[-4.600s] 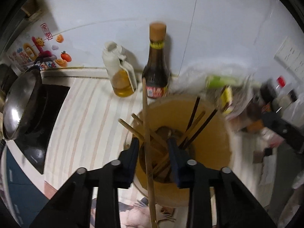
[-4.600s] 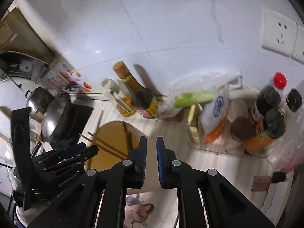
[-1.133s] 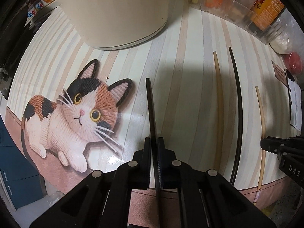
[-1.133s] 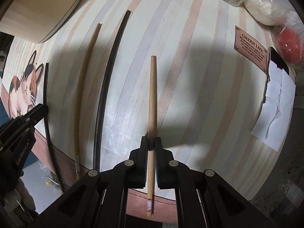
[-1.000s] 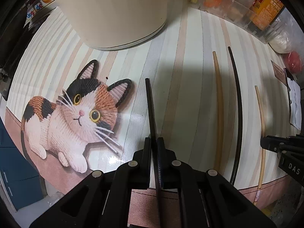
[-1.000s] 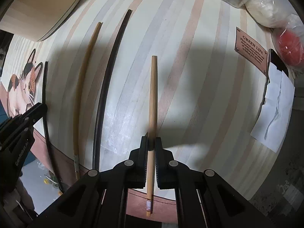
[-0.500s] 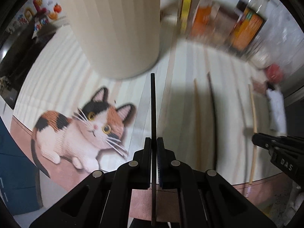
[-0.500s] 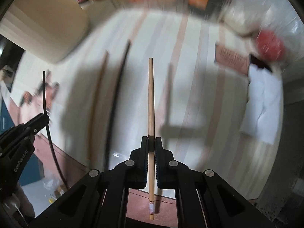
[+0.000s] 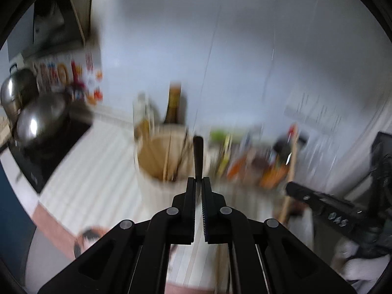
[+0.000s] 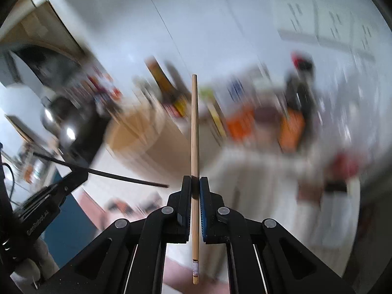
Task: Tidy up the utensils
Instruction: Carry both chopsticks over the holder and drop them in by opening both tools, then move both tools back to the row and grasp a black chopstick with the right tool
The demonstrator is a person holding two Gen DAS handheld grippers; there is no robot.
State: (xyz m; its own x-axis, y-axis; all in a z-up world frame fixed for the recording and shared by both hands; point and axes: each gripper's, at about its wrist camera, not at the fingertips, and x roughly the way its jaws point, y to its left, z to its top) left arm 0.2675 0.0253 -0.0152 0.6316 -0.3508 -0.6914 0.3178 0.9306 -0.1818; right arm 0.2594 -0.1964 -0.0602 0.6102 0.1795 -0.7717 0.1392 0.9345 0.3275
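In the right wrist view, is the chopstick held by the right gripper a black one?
No, the right gripper is shut on a light wooden chopstick; the black chopstick sits in the left gripper.

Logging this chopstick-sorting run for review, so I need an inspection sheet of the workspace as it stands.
Surface: striped counter mat, blurred.
Job's things: dark chopstick; light wooden chopstick; round holder with chopsticks inside.
Clutter: bottles and packets by the wall, too blurred to name.
Grippers: left gripper shut on dark chopstick; right gripper shut on light wooden chopstick.
Cables: nothing seen.
Surroundings: white wall, metal pots on a stove.
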